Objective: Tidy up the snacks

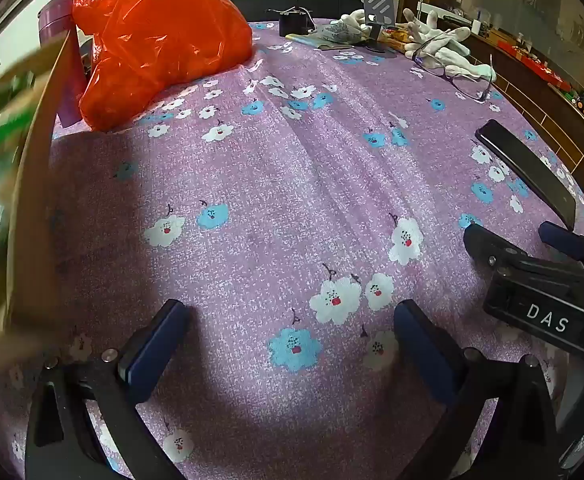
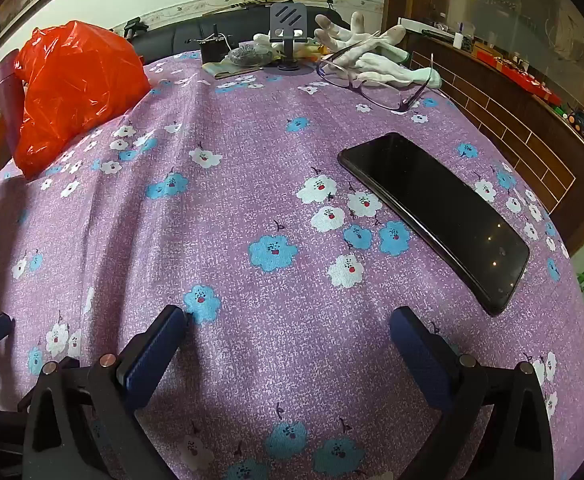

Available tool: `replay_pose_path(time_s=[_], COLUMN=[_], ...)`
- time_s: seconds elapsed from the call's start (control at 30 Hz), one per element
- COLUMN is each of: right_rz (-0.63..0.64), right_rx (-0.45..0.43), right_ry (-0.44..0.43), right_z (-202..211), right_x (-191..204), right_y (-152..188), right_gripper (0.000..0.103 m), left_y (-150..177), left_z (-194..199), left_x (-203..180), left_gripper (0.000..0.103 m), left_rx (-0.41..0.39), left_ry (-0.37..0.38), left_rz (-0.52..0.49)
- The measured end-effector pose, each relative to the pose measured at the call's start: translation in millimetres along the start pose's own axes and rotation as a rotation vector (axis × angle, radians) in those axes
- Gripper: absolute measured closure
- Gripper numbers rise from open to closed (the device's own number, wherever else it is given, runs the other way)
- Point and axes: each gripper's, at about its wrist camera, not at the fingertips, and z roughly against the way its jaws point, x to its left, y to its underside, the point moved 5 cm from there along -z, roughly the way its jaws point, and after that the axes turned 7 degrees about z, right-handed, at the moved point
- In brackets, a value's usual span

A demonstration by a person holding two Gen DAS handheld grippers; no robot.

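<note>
Red plastic bag (image 1: 152, 40) well beyond left hand-held gripper (image 1: 292, 344).

Phone (image 2: 435, 216), eyeglasses (image 2: 375, 88), perhaps gloves (image 2: 371, 56)

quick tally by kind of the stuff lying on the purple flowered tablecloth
red plastic bag: 1
black phone: 1
eyeglasses: 1
phone stand: 1
purple bottle: 1
white gloves: a pile, number unclear
total: 5 things, plus the gloves
</note>
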Motion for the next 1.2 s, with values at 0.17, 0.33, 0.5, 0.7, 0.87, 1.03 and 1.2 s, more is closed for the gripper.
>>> replay_pose_path(time_s=[0.17, 0.33, 0.5, 0.7, 0.87, 1.03, 1.2], right_rz=[-0.002, -0.002, -0.002, -0.002, -0.001, 0.0, 0.0], right_rx=[-0.007, -0.007, -0.006, -0.007, -0.007, -0.006, -0.005], right_ry=[-0.002, -0.001, -0.001, -0.001, -0.001, 0.0, 0.0], right_z=[0.4, 0.9, -0.2, -0.1, 0.0, 0.4, -1.3], right_x=[-0.3, -0.9, -0.3, -0.5, -0.6, -0.3, 1.3], right_y=[0.0, 0.0, -0.5, -0.5, -0.5, 0.6, 0.7], right_gripper=[0.001, 0.001, 0.001, 0.001, 0.001, 0.001, 0.001], left_y=[-0.1, -0.7, -0.3, -0.3, -0.4, -3.0, -2.5], left_z=[0.1, -0.2, 0.4, 0.4, 0.8, 0.7, 3.8], left_x=[0.0, 0.4, 0.1, 0.1, 0.1, -1.1, 4.2], left_gripper=[0.0, 0.0, 0.0, 0.0, 0.0, 0.0, 0.0], left_rx=[-0.002, -0.002, -0.003, -0.003, -0.003, -0.004, -0.003], left_ry=[0.0, 0.0, 0.0, 0.0, 0.0, 0.0, 0.001], left_rz=[0.0, 0.0, 0.0, 0.0, 0.0, -0.001, 0.0])
